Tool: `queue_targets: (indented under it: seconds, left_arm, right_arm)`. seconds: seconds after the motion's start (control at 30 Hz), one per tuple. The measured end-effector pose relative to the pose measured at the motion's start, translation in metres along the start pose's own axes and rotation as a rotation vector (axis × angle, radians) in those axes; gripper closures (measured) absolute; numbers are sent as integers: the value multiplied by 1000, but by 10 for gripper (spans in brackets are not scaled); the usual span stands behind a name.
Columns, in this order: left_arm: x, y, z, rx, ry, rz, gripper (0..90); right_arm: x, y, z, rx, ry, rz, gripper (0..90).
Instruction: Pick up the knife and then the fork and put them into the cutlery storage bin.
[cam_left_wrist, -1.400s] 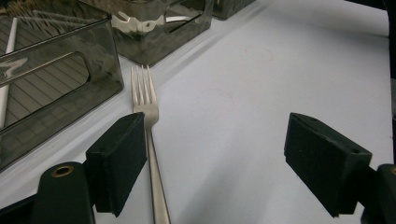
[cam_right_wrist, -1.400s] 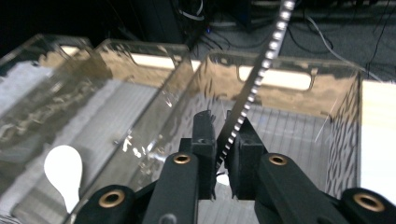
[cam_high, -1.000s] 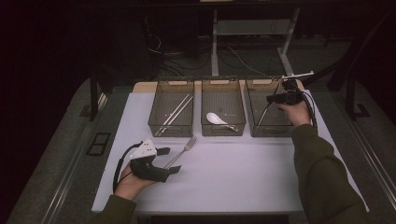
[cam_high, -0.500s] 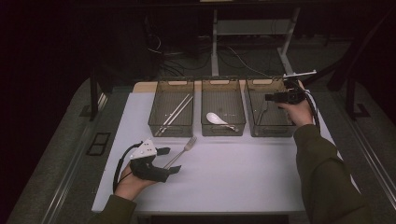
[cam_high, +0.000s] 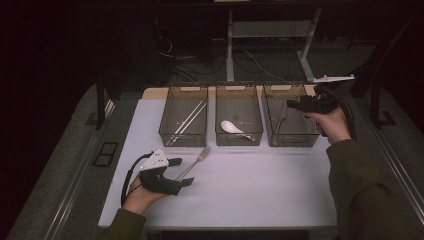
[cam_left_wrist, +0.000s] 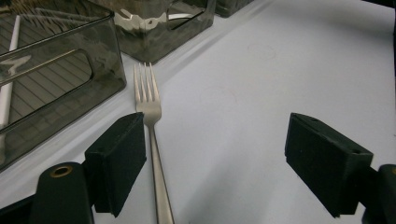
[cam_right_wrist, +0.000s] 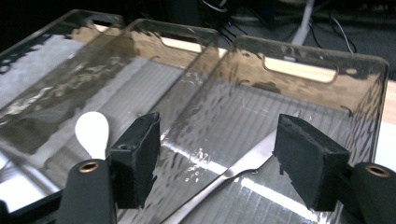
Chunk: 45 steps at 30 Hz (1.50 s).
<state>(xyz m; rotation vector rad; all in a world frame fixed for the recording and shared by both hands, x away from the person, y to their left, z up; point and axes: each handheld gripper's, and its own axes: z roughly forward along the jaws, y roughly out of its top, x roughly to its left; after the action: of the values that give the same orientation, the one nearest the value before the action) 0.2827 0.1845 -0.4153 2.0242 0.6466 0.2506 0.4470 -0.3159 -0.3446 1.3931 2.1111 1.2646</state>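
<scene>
White tabletop (cam_high: 260, 185) — left gripper (cam_left_wrist: 215, 154) agape beside the fork (cam_left_wrist: 149, 116), right gripper (cam_right_wrist: 217, 161) just opening, empty-jawed, over the rightmost bin (cam_right_wrist: 364, 84).

From above, my table (cam_high: 260, 195) is the one lit patch; the floor and the room beyond it sink into near black, and the whole high view is soft and grainy. My sleeves come in dim at the bottom. Along my left gripper the picture is bright and even, the fork (cam_left_wrist: 149, 116) sharp, with a soft shadow on the table. Along my right, glare ripples over the bin (cam_right_wrist: 299, 107) walls, warping what lies behind.
</scene>
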Motion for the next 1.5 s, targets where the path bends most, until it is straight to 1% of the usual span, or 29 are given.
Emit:
queue_targets:
  seconds: [0.13, 0.33, 0.57, 0.73, 0.77, 0.83, 1.03, 1.1, 1.17, 1.27, 1.33, 1.37, 1.43, 1.5]
  left_arm:
    - [0, 0, 0, 10, 2, 2, 194]
    - [0, 1, 3, 17, 4, 6, 194]
    - [2, 3, 6, 23, 5, 4, 198]
    - [3, 3, 7, 27, 13, 1, 201]
    - [4, 3, 7, 28, 13, 2, 203]
    - [4, 3, 7, 29, 16, 2, 206]
    - [7, 3, 8, 37, 27, -1, 216]
    - [7, 3, 8, 36, 26, -4, 216]
    - [7, 3, 9, 36, 28, -8, 218]
    - [9, 4, 10, 45, 32, 2, 229]
    - [10, 5, 12, 45, 39, -7, 239]
    - [11, 6, 12, 54, 39, 0, 248]
    - [13, 8, 14, 53, 43, 0, 257]
    - [15, 9, 16, 61, 48, -6, 275]
  right_arm:
    - [10, -6, -13, -17, 33, -44, 292]
    - [23, -21, -28, -22, 80, -83, 276]
    - [44, -41, -43, -30, 126, -131, 274]
    - [57, -54, -49, -33, 161, -159, 274]
    - [59, -57, -50, -28, 169, -159, 273]
    - [64, -62, -51, -23, 180, -181, 273]
    - [77, -81, -53, 3, 223, -219, 271]
    - [80, -88, -53, 6, 227, -230, 268]
    - [81, -94, -53, 0, 238, -226, 265]
    - [83, -103, -54, -7, 240, -227, 264]
    - [84, -108, -54, -9, 239, -223, 260]
    - [85, -112, -54, -6, 239, -219, 260]
    - [86, -118, -55, 1, 242, -219, 259]
    - [88, -124, -55, 9, 245, -222, 259]
